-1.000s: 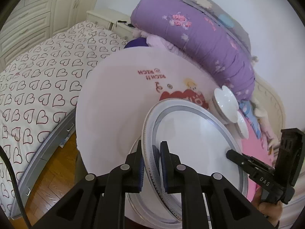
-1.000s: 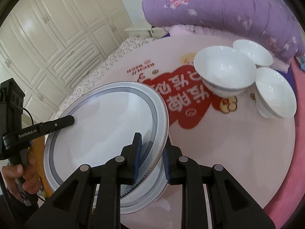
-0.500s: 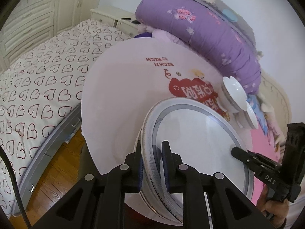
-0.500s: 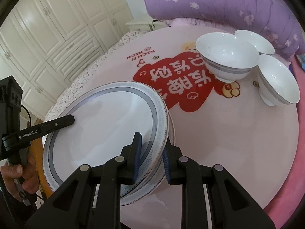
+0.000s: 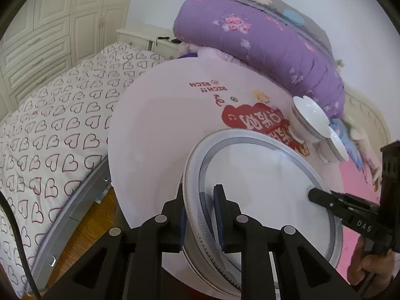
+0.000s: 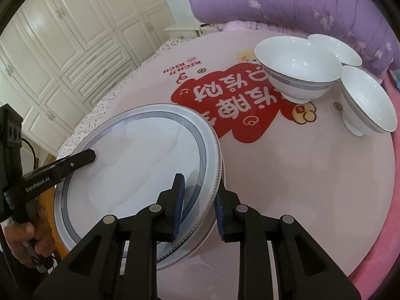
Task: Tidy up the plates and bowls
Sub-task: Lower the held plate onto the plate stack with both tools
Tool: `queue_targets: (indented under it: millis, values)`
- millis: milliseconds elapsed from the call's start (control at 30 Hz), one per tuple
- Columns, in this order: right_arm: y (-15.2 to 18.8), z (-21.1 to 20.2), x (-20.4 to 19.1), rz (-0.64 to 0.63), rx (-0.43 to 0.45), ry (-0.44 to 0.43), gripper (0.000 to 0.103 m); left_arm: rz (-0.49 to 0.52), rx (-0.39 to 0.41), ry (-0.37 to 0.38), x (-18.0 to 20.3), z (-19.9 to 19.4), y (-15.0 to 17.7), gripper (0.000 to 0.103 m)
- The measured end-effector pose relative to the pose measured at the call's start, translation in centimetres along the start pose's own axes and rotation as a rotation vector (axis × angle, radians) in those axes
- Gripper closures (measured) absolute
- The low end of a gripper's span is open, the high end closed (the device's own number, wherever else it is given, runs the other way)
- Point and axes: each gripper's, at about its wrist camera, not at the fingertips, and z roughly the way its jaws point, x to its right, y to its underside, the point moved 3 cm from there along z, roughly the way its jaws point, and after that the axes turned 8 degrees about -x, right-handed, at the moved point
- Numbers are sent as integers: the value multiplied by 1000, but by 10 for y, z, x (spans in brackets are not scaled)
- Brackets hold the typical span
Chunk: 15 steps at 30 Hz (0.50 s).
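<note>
Both grippers clamp opposite rims of a white round plate with a grey patterned border [image 6: 140,165]: left gripper [image 5: 200,215], right gripper [image 6: 197,205]. It sits atop another plate on the pink round table [image 6: 287,175], presumably for stacking; three white bowls [image 6: 297,67] stand apart.

Black tongs [image 6: 197,206], blue pads [image 6: 178,206]

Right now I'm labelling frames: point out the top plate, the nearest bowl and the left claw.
top plate [image 6: 140,165], right wrist view, on its white centre.
nearest bowl [image 6: 297,60], right wrist view, on its inner wall.
left claw [image 5: 200,215], left wrist view, midway between fingertips at the plate rim.
</note>
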Motion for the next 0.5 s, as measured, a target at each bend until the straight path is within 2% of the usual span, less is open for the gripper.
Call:
queue_targets:
  millis: [167, 333, 500]
  values:
    - [0, 0, -3, -13, -4, 21, 77, 26, 10, -32, 5, 0, 5, 86]
    - [0, 0, -7, -32, -23, 41, 74, 27, 3, -32, 4, -1, 4, 86]
    - [-2, 1, -8, -30, -53, 42, 73, 58, -14, -50, 7, -1, 3, 80]
